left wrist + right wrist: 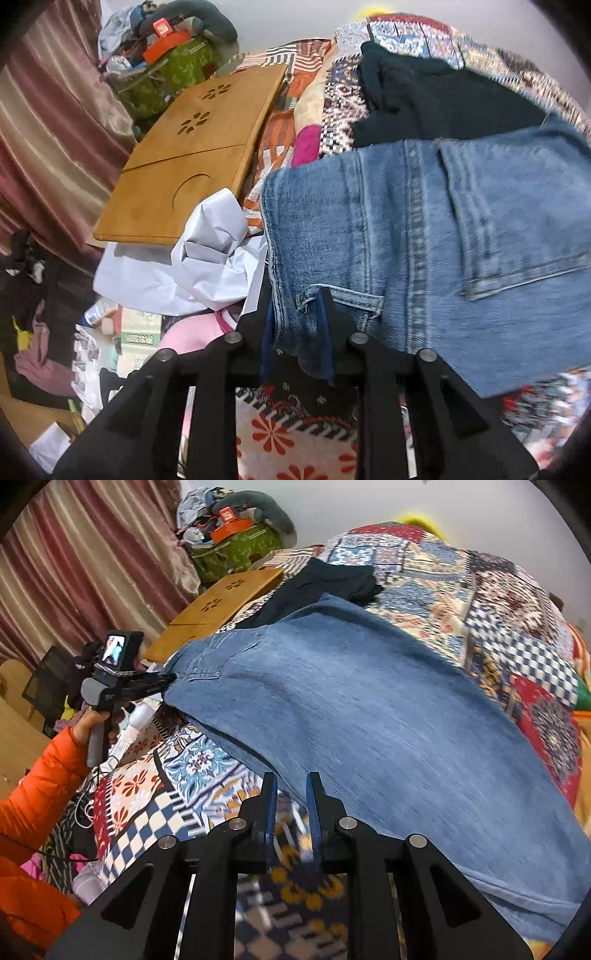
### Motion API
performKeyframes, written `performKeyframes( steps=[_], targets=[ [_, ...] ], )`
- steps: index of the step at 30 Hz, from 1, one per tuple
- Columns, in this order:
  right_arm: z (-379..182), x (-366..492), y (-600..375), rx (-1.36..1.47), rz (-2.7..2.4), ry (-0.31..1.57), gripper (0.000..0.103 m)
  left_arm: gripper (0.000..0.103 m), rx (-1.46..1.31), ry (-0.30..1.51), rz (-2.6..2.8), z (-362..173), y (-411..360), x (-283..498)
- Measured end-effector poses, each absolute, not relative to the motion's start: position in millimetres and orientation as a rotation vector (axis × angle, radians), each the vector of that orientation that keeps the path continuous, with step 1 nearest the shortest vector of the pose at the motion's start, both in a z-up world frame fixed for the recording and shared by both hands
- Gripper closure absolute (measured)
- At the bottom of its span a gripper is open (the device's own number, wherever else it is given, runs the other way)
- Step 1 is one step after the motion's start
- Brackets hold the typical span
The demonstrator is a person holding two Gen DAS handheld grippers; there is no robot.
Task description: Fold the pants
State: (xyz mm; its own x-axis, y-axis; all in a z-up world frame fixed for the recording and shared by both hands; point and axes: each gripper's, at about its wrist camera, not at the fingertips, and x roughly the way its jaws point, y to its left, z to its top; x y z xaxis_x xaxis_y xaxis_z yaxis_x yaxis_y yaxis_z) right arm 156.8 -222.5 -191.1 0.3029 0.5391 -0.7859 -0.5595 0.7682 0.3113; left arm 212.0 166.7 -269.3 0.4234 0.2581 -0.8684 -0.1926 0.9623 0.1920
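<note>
Two grippers are in my views, both over a bed with a patchwork quilt point(461, 602). Blue jeans point(369, 720) lie spread across the quilt, filling the middle of the right wrist frame from centre left to lower right. My left gripper point(299, 332) sits at the bottom centre of its frame with the jeans' waistband corner hanging between its jaws; denim covers the pads, so I cannot tell whether they press on it. In the right wrist frame that same gripper shows at centre left, held by a hand point(92, 723) in an orange sleeve point(40, 775), its tips at the waistband edge. My right gripper point(291, 794) is at lower centre, jaws a narrow gap apart, nothing between them, just beside the jeans' near edge. A dark garment point(424, 99) lies beyond the jeans, touching them. A wooden tray point(192, 147) rests upper left.
</note>
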Motion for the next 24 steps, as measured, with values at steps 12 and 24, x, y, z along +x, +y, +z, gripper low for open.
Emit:
performKeyframes(
  steps=[12, 24],
  targets=[
    [-205.3, 175.8, -281.1, 0.138, 0.483, 1.022, 0.056, 0.049, -0.001, 1.046, 0.018, -230.8, 73.2, 216.9],
    [-220.2, 150.4, -363.5, 0.305, 0.339, 1.035, 0.056, 0.042, 0.097, 1.118, 0.000, -228.9, 33.7, 231.6]
  ],
)
